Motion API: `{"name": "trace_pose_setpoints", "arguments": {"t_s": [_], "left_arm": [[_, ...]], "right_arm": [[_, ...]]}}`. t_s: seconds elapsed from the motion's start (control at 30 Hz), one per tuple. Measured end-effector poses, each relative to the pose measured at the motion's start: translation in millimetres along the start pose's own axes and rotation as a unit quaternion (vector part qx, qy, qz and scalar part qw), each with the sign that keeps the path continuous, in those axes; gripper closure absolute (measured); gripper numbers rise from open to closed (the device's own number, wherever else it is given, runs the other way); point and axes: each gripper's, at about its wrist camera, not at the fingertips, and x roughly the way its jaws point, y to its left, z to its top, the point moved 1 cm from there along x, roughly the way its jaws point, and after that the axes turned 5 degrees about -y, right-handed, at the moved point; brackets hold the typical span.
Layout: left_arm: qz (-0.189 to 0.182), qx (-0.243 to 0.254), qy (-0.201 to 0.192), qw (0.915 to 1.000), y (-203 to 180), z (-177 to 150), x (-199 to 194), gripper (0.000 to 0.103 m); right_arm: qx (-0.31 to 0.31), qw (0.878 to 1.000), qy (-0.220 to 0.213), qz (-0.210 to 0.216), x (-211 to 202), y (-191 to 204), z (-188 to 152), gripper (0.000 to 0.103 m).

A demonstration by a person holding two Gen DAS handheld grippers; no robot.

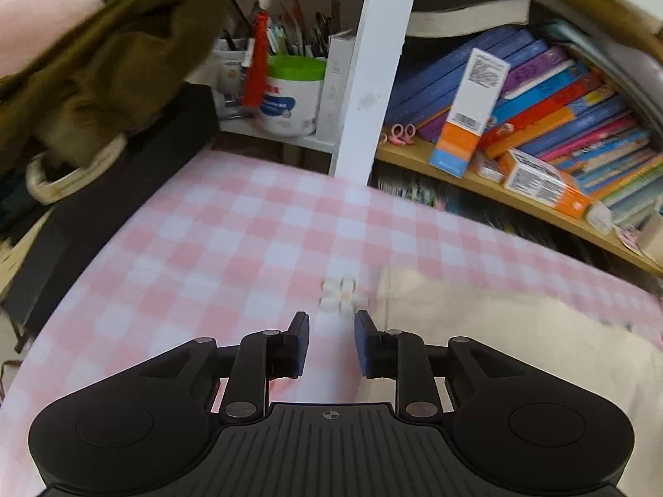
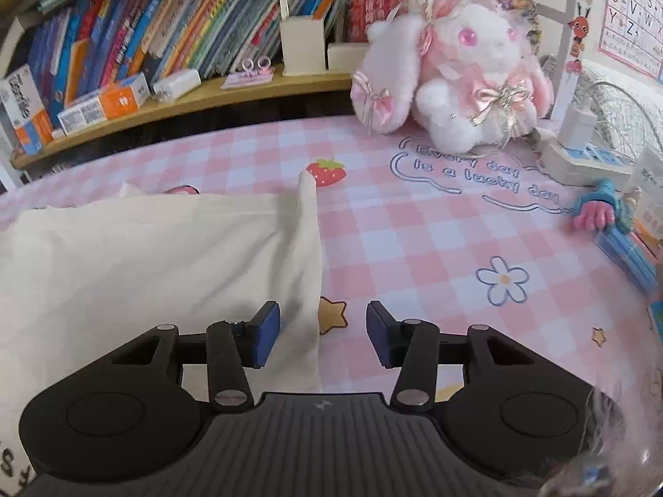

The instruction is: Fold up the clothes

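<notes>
A cream garment (image 2: 145,256) lies flat on the pink checked tablecloth (image 2: 414,240), with its right edge running as a raised fold toward a printed strawberry. My right gripper (image 2: 322,333) is open, straddling that edge low over the table with nothing pinched. In the left wrist view the same cream garment (image 1: 518,331) fills the lower right. My left gripper (image 1: 331,341) is open just left of the garment's left edge, above the bare cloth (image 1: 207,248), with nothing between its blue pads.
A shelf of books (image 1: 559,116) and a white post (image 1: 373,74) stand behind the table. A brown fabric item (image 1: 95,62) hangs at upper left. A pink plush rabbit (image 2: 451,66), a power strip (image 2: 580,157) and a blue toy (image 2: 613,223) sit at the right.
</notes>
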Motion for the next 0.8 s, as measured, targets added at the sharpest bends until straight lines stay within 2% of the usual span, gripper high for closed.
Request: {"name": "trace_pose_setpoints", "arguments": {"t_s": [0.17, 0.23, 0.3, 0.43, 0.6, 0.67, 0.7, 0.73, 0.77, 0.8], "left_arm": [[-0.001, 0.019, 0.032, 0.9993, -7, -47, -48, 0.076], [0.005, 0.017, 0.038, 0.9991, -10, -68, -67, 0.059], [0.014, 0.006, 0.041, 0.9991, -12, -88, -84, 0.053], [0.03, -0.013, 0.054, 0.998, -12, -117, -103, 0.052], [0.049, -0.025, 0.039, 0.9977, -21, -123, -116, 0.048], [0.056, -0.024, 0.036, 0.9975, -25, -124, -118, 0.047], [0.06, -0.023, 0.034, 0.9974, -26, -124, -119, 0.047], [0.065, -0.022, 0.033, 0.9971, -26, -125, -121, 0.047], [0.071, -0.025, 0.033, 0.9966, -26, -125, -123, 0.047], [0.078, -0.029, 0.032, 0.996, -25, -125, -125, 0.047]], "right_arm": [[0.006, 1.0, 0.004, 0.016, -28, -6, -13, 0.056], [0.007, 1.0, 0.014, 0.025, -38, -10, -24, 0.053], [0.007, 0.999, 0.027, 0.036, -47, -14, -36, 0.052], [0.008, 0.997, 0.053, 0.057, -65, -23, -60, 0.052], [0.001, 0.992, 0.08, 0.096, -74, -24, -80, 0.055], [-0.02, 0.991, 0.08, 0.108, -75, -19, -83, 0.068], [-0.026, 0.989, 0.082, 0.121, -75, -18, -83, 0.091], [-0.029, 0.987, 0.082, 0.135, -76, -16, -81, 0.099], [-0.031, 0.985, 0.08, 0.147, -77, -15, -79, 0.099], [-0.036, 0.986, 0.057, 0.15, -85, -15, -74, 0.099]]}}
